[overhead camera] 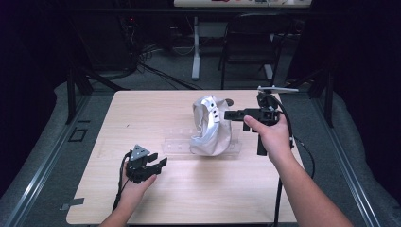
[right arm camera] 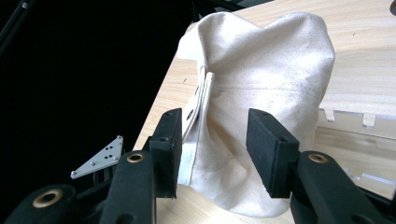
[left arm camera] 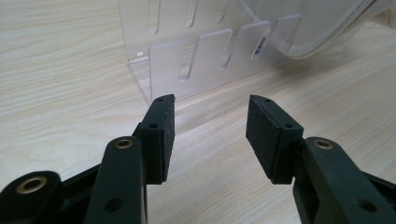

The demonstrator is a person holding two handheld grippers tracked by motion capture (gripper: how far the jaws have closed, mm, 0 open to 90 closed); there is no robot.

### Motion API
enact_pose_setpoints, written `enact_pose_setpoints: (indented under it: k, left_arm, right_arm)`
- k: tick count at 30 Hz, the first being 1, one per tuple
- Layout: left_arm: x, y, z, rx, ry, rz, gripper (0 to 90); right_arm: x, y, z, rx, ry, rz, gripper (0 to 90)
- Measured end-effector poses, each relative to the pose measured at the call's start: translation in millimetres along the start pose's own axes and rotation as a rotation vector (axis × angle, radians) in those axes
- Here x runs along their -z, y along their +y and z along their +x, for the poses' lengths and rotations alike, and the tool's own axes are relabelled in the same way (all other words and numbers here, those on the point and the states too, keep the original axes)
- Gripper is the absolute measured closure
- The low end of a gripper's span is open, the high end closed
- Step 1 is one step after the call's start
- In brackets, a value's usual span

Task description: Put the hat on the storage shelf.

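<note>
Dark floor and cables surround the pale wooden tabletop (overhead camera: pixel 142 113) in the high view, where a cream cloth bag (overhead camera: pixel 210 125) sits over a clear slotted rack (overhead camera: pixel 182 146), probably acrylic. Left hand-held gripper (left arm camera: pixel 210 128) gapes empty before that rack. Right hand-held gripper (right arm camera: pixel 212 149) stands wide, its jaws flanking the bag without pressing.

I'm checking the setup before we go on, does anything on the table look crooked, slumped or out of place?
The cloth bag slumps crookedly: its top sags and folds inward, and its base rests partly on the clear slotted rack, which lies flat on the table. Nothing looks spilled or damaged.
</note>
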State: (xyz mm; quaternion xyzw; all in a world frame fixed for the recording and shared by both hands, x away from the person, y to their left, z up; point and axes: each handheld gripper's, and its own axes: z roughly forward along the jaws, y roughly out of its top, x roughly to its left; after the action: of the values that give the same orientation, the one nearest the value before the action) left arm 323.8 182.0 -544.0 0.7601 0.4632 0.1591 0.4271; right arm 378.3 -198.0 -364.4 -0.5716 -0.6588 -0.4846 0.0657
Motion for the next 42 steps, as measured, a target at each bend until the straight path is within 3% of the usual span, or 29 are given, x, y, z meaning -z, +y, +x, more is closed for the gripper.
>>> enact_pose_setpoints:
  k: [6,13,26,37,42]
  left_arm:
    - [-0.3,-1.4,1.0,0.003,0.003,0.009,52.6]
    - [-1.2,-2.5,1.8,0.006,0.005,0.016,52.7]
    - [-2.2,-3.6,1.8,0.005,0.010,0.015,52.5]
    - [-3.2,-4.6,1.0,0.002,0.006,0.025,52.5]
    - [-3.9,-5.2,1.0,-0.002,0.003,0.029,52.1]
  right_arm:
    - [0.9,-9.6,-5.0,0.026,0.013,-0.008,56.1]
    - [-2.4,-33.2,-4.5,0.094,-0.016,-0.007,55.7]
    - [5.2,-66.4,-8.1,0.087,0.030,-0.051,55.5]
    - [14.8,-86.7,-14.7,0.099,0.012,-0.086,53.9]
    - [16.0,-93.8,-26.5,0.083,0.012,-0.106,53.4]
